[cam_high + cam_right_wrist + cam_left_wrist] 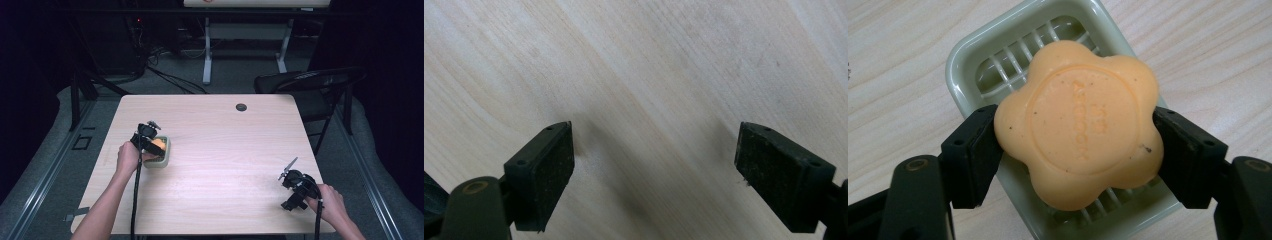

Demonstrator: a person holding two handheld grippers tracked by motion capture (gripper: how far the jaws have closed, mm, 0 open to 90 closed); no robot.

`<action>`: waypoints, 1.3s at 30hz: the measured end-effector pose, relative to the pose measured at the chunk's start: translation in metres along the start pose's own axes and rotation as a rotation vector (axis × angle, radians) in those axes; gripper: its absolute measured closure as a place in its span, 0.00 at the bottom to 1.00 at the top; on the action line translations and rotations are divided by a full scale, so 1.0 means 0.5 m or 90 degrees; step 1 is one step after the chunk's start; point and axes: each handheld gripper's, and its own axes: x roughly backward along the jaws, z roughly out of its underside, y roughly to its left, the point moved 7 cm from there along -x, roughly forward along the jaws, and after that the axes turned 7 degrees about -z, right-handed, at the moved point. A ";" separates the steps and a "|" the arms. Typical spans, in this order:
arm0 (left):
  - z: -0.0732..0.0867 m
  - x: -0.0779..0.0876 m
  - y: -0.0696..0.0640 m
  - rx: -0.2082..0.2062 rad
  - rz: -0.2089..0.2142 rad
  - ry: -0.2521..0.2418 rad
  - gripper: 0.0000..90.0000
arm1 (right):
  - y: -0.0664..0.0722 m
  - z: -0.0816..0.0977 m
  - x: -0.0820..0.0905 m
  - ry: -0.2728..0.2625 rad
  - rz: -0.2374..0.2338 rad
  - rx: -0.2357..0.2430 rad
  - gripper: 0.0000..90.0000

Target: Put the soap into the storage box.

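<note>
An orange flower-shaped soap (1079, 122) is clamped between the two black jaws of my left gripper (1077, 150), just above a pale green slatted soap dish (970, 55). From above, the left gripper (150, 141) sits over the dish (165, 159) at the table's left, with the soap (157, 145) showing as an orange spot. My right gripper (295, 192) rests near the table's front right corner. In the right gripper view its jaws (654, 170) stand wide apart over bare wood with nothing between them.
The light wooden table (225, 150) has a round cable hole (241, 107) near its far edge. A black folding chair (310, 85) stands beyond the far right corner. Cables and a white desk frame (207, 50) lie on the floor behind.
</note>
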 end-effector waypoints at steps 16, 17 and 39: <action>0.003 0.046 0.004 0.007 0.001 -0.037 0.16 | -0.001 0.000 -0.001 -0.009 0.004 -0.006 0.18; 0.004 0.051 0.002 0.004 0.006 -0.038 0.16 | 0.000 -0.001 -0.001 -0.013 0.004 -0.010 0.18; 0.056 0.165 -0.046 -0.013 0.013 -0.104 0.06 | 0.001 -0.002 0.003 -0.017 0.005 -0.008 0.17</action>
